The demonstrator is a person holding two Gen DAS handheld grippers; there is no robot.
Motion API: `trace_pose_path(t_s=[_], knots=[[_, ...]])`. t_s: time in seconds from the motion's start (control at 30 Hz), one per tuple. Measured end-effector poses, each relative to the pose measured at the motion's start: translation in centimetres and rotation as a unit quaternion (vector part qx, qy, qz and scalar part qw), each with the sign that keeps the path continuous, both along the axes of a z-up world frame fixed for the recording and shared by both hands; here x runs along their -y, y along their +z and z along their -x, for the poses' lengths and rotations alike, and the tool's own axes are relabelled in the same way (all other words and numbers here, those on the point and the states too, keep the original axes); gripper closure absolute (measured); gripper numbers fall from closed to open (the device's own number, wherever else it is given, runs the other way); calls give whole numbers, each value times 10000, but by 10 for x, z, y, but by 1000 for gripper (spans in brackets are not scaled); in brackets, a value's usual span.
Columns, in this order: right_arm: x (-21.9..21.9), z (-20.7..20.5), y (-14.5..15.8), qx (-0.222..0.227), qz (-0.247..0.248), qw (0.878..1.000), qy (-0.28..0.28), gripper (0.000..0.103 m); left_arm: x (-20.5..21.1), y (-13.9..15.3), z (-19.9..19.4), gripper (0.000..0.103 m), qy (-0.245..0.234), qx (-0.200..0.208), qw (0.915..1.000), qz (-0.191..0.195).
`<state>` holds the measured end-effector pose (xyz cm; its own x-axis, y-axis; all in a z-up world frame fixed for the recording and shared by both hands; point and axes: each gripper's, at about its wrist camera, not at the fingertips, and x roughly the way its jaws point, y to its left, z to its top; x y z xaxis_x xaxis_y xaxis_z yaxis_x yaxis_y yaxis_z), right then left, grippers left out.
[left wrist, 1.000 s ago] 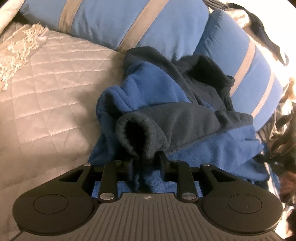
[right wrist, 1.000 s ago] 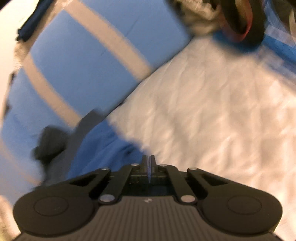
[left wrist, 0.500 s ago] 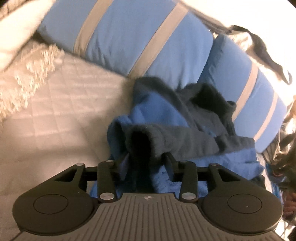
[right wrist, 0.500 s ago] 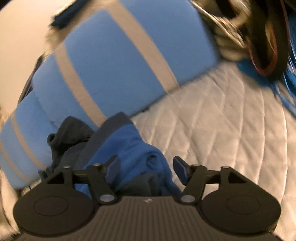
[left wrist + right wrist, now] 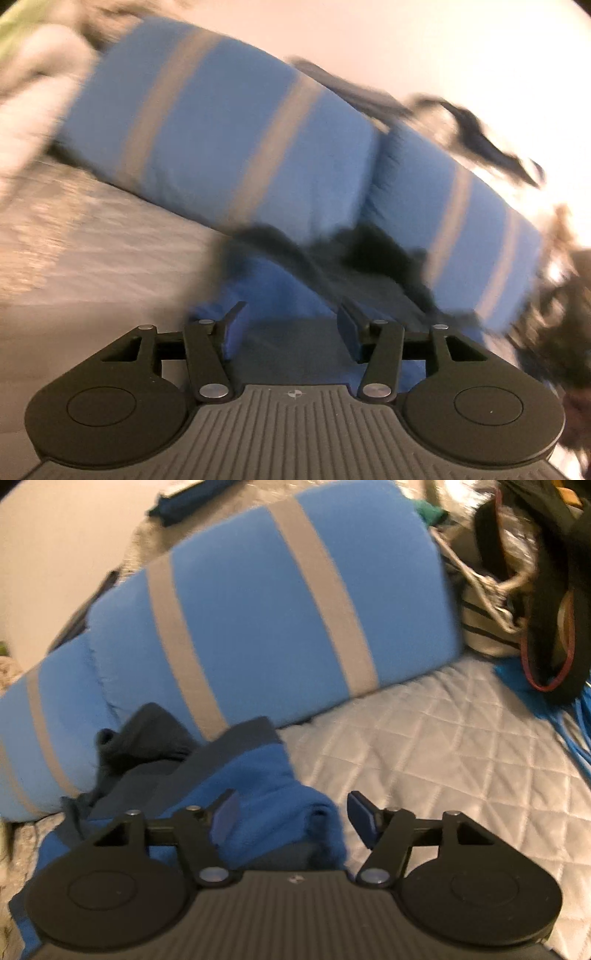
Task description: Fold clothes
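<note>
Two claws, left claw (image 5: pixel 288 328) and right claw (image 5: pixel 291 818), partly open, pinching nothing; left widening, right narrowing. Soft, light fleece jacket (image 5: pixel 258 775) bunched lower centre on quilted bed (image 5: pixel 424 757); grasp hem band.

fleece garment (image 5: pixel 266 775): soft, napped, matt | quilt (image 5: pixel 443 746): stitched cloth, slight sheen | pillows (image 5: pixel 258 602): smooth cloth, seemingly cotton

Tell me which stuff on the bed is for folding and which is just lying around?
For the job:
- blue and dark fleece top, crumpled
- left tongs, just been opening, fleece between them
- right tongs, just been closing, apart, fleece between them

Just lying about:
- striped blue pillows
- quilted bedspread
- black strap with red edge
- dark cloth behind the pillows
</note>
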<state>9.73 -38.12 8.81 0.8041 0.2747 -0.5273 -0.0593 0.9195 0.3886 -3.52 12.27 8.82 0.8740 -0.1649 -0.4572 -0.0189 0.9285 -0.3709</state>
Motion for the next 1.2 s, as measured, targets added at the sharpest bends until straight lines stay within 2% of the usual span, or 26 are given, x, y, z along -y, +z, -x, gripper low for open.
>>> trace_pose_path(t_s=[0.07,0.1,0.2,0.3,0.33,0.4,0.43,0.47,0.5,0.57,0.7,0.73,0.77,0.8,0.83,0.9,1.2], knots=[[-11,-2,2,49,149,9996,230,54,13,-5,-7,52,-299,-283,9991,-125],[-18,-4,3,81,275,9990,357,54,20,-7,-11,52,-435,-427,9979,-196],[-41,-13,4,158,767,9943,721,52,34,-19,-22,50,-559,-923,9931,-466],[-63,-27,-6,-15,1286,9872,939,50,35,-34,-31,47,-523,-1507,9851,-643],[-68,-33,-11,-147,1421,9856,907,44,34,-40,-33,47,-537,-1649,9826,-666],[-75,-41,-16,-287,1659,9823,824,41,31,-43,-33,47,-558,-1618,9831,-649],[-78,-44,-14,-273,1743,9810,808,37,31,-43,-32,47,-576,-1609,9832,-649],[-80,-45,-9,-195,1812,9803,760,27,30,-42,-30,46,-596,-1609,9830,-649],[-80,-47,-5,-60,1786,9812,726,25,30,-41,-30,45,-607,-1605,9831,-637],[-79,-55,2,128,1685,9835,652,24,32,-40,-29,43,-615,-1620,9827,-656],[-78,-82,3,-9,1623,9858,440,24,34,-38,-28,40,-648,-1642,9818,-705],[-78,-90,0,-142,1645,9855,389,26,35,-39,-29,40,-662,-1646,9816,-708],[-78,-98,-3,-274,1667,9850,337,37,34,-39,-29,40,-675,-1645,9817,-685],[-76,-105,-6,-408,1533,9867,360,53,33,-39,-30,40,-688,-1642,9818,-655],[-74,-111,-9,-542,1343,9886,408,93,33,-40,-31,40,-697,-1647,9818,-637],[-73,-119,-10,-632,1117,9911,343,99,33,-41,-32,40,-710,-1671,9813,-634],[-93,-140,-6,-325,1213,9916,322,102,38,-44,-39,39,-704,-1866,9770,-759]])
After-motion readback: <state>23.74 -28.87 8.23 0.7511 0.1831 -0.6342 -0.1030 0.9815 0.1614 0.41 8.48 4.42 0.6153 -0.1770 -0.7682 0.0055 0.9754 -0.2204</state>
